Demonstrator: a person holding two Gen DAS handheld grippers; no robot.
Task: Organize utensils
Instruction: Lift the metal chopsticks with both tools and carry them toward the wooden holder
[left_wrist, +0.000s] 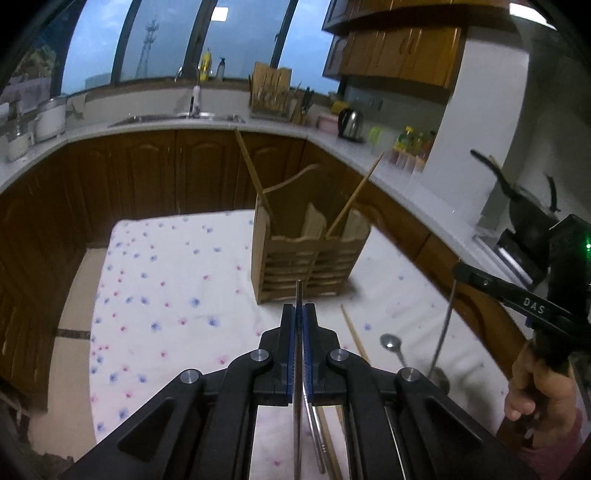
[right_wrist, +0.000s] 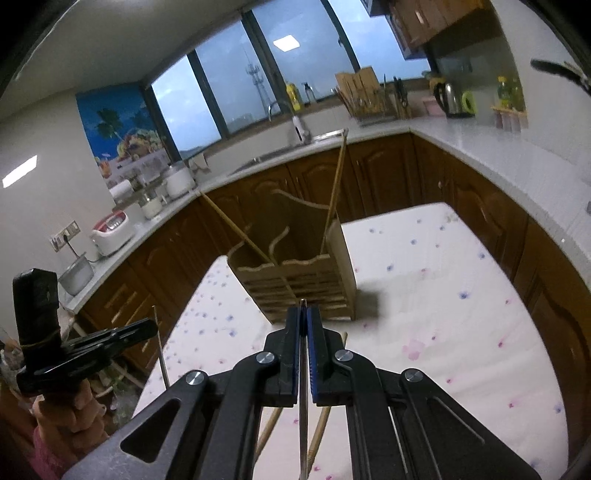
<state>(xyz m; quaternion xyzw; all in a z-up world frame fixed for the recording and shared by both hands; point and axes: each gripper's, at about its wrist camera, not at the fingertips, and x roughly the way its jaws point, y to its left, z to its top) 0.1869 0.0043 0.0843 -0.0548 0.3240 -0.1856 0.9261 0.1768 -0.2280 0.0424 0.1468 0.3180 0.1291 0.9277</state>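
Note:
A wooden utensil holder (left_wrist: 308, 254) stands on the flowered tablecloth, with two wooden chopsticks (left_wrist: 354, 195) leaning out of it; it also shows in the right wrist view (right_wrist: 306, 284). My left gripper (left_wrist: 299, 314) is shut on a metal utensil handle (left_wrist: 298, 295), held above the cloth in front of the holder. My right gripper (right_wrist: 303, 317) is shut on a thin metal utensil (right_wrist: 303, 406); in the left wrist view it (left_wrist: 465, 271) holds a metal spoon (left_wrist: 441, 343) hanging bowl-down. Another spoon (left_wrist: 392, 345) and a chopstick (left_wrist: 352, 332) lie on the cloth.
The table (left_wrist: 166, 295) with the tablecloth is ringed by brown cabinets and a white counter (left_wrist: 402, 173). On the counter are a kettle (left_wrist: 351, 123), bottles, a dish rack and a sink. More chopsticks (right_wrist: 317, 432) lie under my right gripper.

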